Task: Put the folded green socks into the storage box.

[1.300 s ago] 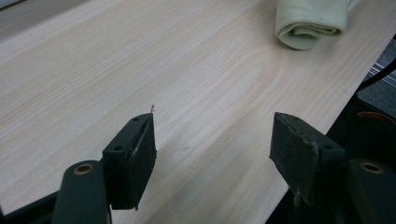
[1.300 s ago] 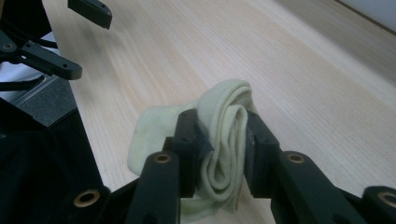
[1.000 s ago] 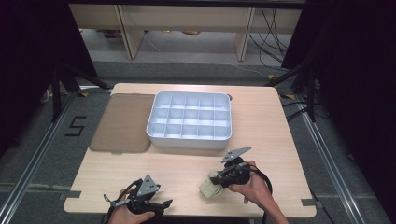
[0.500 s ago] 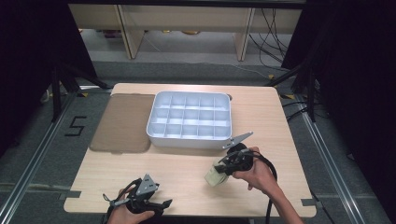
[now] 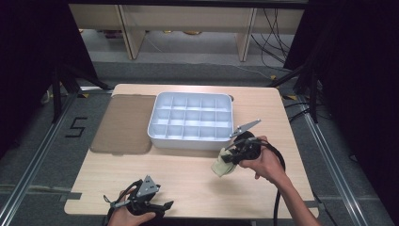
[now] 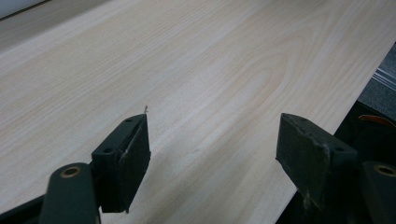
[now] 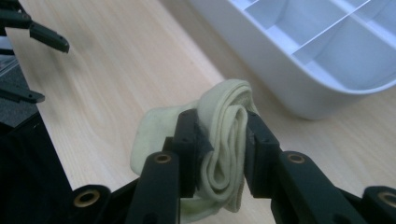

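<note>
A: Right claw (image 5: 225, 162) clenched on a rolled pale-yellow cloth (image 5: 221, 167), lifted off the table (image 5: 188, 174) just in front of the near right corner of the white divided tray (image 5: 190, 117). Not touching the tray, only near its front wall.

B: And the left claw (image 5: 157, 207)?

A: Released, nothing between the jaws, having just been opening. Low at the near edge of the table, well apart from the tray, to its front left.

B: Room for moving?

A: Bare wood all across the front of the tray, from the cloth over to the left claw. Flat brown mat (image 5: 123, 123) touching or just beside the tray's left wall; cannot tell which. Narrow strips of table right of the tray and behind it.

B: Anything told by one view and not another?

A: Right gripper view: cloth (image 7: 224, 140) pinched between both pads, folds standing upright, tray's rounded corner (image 7: 303, 100) close behind, compartments there bare. Left gripper view: wood grain (image 6: 187, 70) and the table's edge dropping off beside the far pad. High view: tray's full grid, mat, floor.

B: Writing?

A: A black "5" (image 5: 78, 127) marked on the floor, left of the mat.
</note>
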